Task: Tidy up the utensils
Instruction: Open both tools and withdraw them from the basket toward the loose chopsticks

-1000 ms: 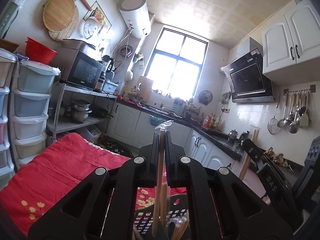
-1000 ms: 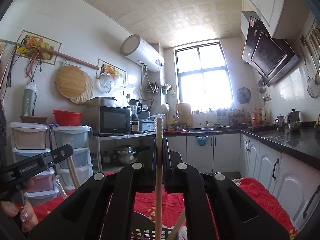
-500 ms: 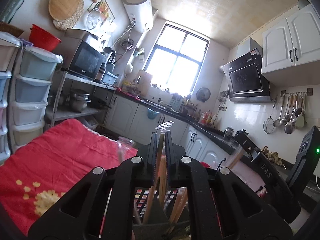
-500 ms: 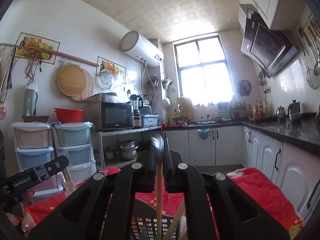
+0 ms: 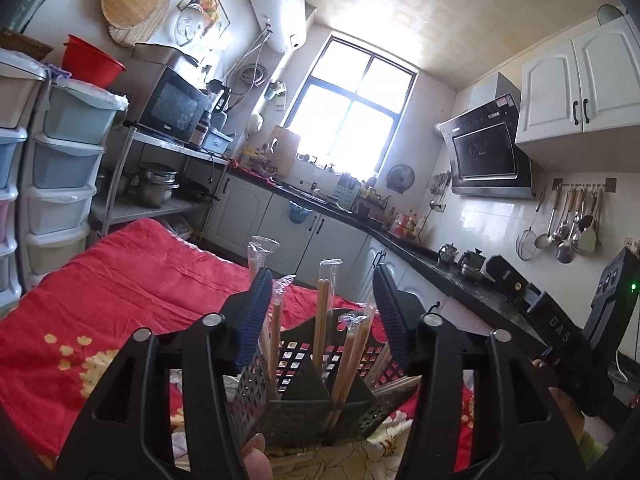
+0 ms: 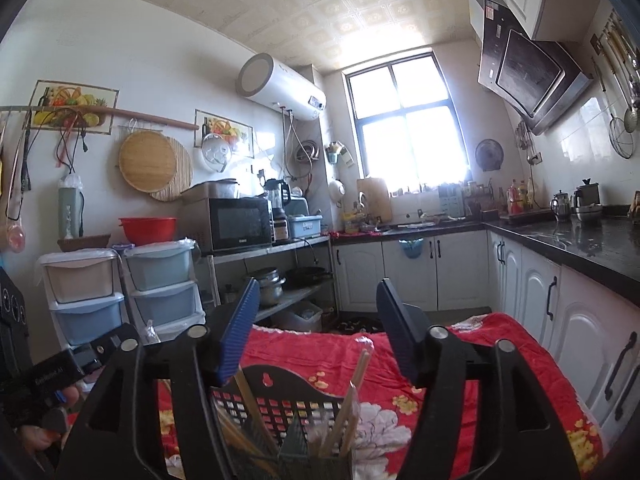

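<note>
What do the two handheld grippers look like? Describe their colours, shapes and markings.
Both are black plastic. The left gripper and the right gripper each have two fingers with ribbed dark-blue pads, on angular linkage arms joined by silver pivot pins. White lettering marks the bodies, one showing a green light.

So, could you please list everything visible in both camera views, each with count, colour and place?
holder: one, black, perforated, on the cloth below both grippers
chopsticks: several wrapped pairs, wooden, standing in the holder
cloth: one, red with flowers, covering the table
microwave: one, black, on the metal shelf
basin: one, red, on the drawers
drawers: two stacks, pale blue and beige, at the wall
water heater: one, white, high beside the window
left gripper: black, jaws opening, chopsticks between them
right gripper: black, jaws opening, gripping nothing
</note>
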Demonstrator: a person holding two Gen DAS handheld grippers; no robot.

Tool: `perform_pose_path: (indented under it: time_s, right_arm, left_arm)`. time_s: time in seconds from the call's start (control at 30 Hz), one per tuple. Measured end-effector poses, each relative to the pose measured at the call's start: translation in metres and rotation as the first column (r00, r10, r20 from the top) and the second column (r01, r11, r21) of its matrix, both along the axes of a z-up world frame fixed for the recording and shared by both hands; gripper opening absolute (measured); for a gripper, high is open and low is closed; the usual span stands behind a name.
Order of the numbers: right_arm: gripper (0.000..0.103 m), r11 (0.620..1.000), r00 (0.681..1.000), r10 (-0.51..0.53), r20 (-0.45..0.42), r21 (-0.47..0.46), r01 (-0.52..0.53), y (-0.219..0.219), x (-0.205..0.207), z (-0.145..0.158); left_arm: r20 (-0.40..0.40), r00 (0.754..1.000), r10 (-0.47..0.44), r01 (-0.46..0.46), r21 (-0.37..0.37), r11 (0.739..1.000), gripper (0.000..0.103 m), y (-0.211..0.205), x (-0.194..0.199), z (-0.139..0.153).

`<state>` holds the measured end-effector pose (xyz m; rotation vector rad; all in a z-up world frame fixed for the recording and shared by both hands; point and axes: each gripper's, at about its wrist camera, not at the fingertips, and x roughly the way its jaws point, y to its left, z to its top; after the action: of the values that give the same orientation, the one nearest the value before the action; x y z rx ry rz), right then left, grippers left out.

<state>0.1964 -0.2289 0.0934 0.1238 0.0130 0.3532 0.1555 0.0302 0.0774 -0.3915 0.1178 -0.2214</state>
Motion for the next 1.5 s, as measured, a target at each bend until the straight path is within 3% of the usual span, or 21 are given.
perform_pose_path:
  time_s: [0.3, 0.47, 1.5]
  right_arm:
    - [0.076, 0.999, 0.998, -0.010, -0.054, -0.031, 0.009, -0.002, -0.019, -0.004]
    - [0.079, 0.999, 0.996, -0.005, -0.094, -0.036, 0.002, -0.001, -0.027, -0.011]
    - [0.080, 0.993, 0.954, 0.061, -0.294, -0.079, -0.088, 0.024, -0.046, -0.057]
  left_arm:
    - [-0.105, 0.994, 0.030, -0.034, -0.039, 0.999, 0.082, 0.020, -0.013, -0.007]
    - [-0.156, 0.987, 0.038, -0.051, -0.080, 0.995, 0.092, 0.033, -0.019, -0.015]
    - [-0.315, 0.946, 0.078, -0.126, -0.135, 0.983, 0.092, 0.068, -0.040, -0.055]
